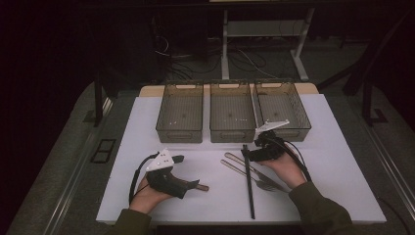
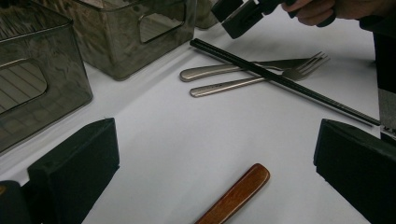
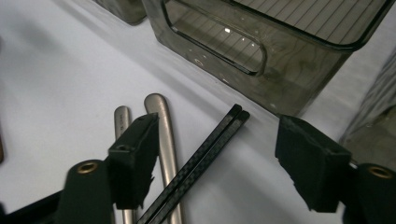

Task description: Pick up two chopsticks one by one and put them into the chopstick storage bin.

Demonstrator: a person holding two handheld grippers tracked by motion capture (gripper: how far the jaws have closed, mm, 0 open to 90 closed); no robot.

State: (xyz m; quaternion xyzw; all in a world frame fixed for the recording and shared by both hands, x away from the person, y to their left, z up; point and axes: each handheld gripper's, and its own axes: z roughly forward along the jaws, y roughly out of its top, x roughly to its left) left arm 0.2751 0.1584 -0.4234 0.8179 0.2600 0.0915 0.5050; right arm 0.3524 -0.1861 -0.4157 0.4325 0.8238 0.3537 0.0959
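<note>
We held the right claw (image 3: 215, 163) released, jaws straddling the far end of the black chopsticks (image 3: 196, 163) without touching them. They lay on the table (image 1: 147, 122) crossing two forks (image 1: 254, 177), long axis running toward the bins (image 1: 232, 117). Our left claw (image 2: 215, 158), also released, sat well apart over a wooden handle (image 2: 238, 193).

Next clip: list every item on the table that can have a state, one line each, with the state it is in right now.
Left bin: empty, upright.
Middle bin: empty, upright.
Right bin: upright, no cutlery seen inside.
Black chopsticks: flat on the table, lying across the forks, not gripped.
Two metal forks: flat, side by side.
Wooden handle: flat on the table, untouched.
Left tool: open.
Right tool: open around the chopsticks' end.
</note>
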